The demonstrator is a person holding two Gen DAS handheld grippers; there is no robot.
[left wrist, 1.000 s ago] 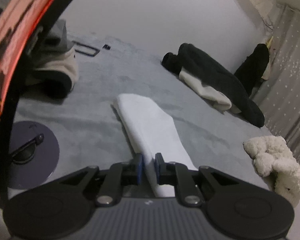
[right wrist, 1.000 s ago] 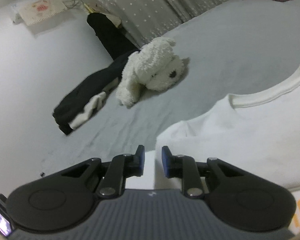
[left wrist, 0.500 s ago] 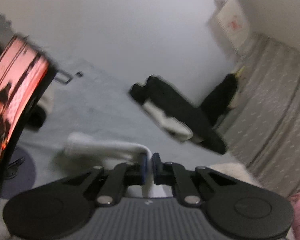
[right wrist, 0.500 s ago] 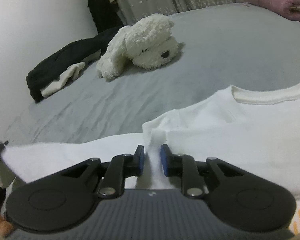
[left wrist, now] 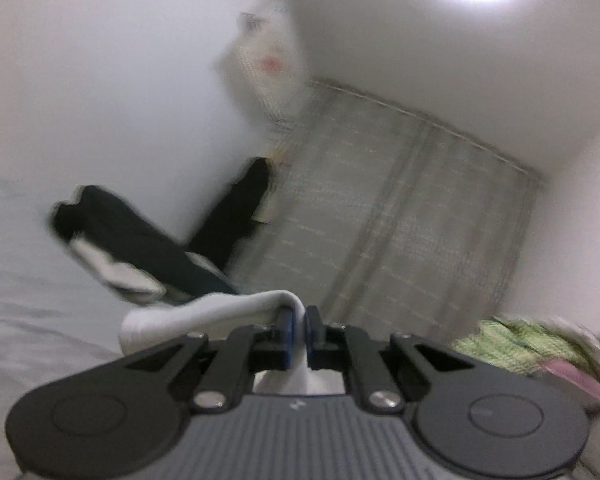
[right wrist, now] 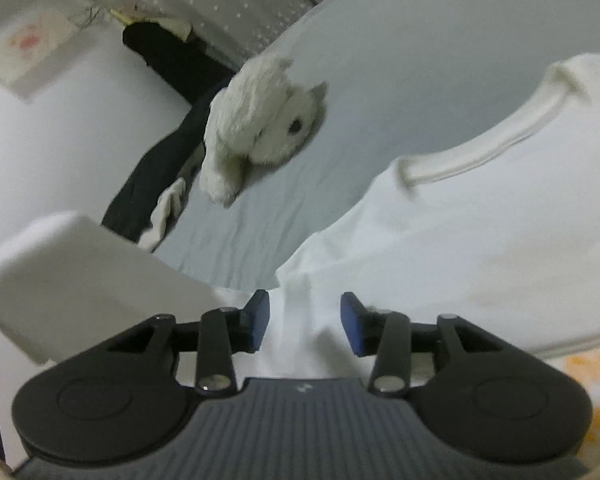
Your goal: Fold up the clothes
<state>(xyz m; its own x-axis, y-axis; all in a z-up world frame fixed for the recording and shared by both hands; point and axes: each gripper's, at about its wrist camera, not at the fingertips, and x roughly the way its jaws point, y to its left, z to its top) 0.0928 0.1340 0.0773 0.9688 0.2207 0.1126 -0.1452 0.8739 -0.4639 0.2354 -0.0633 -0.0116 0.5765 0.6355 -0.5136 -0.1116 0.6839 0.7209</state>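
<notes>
Now lifting the white sleeve point(left wrist: 204, 312) off the bed point(right wrist: 440, 40), pinching it in the left claw point(left wrist: 298, 334), carrying it toward the shirt body point(right wrist: 480, 248) lying ahead of the wide-open right claw point(right wrist: 303, 322).

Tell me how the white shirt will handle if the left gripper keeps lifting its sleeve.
Likely floppy: the sleeve droops from the left gripper. Probably light, since one pinch carries it. The white shirt bunches by the open right gripper, so it may drag.

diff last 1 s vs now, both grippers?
Left gripper stayed shut on the white cotton sleeve and lifted it off the grey bed; its view swung up to wall and curtain. Right gripper, shut on the white shirt half a second ago, has opened. White plush dog unmoved.
</notes>
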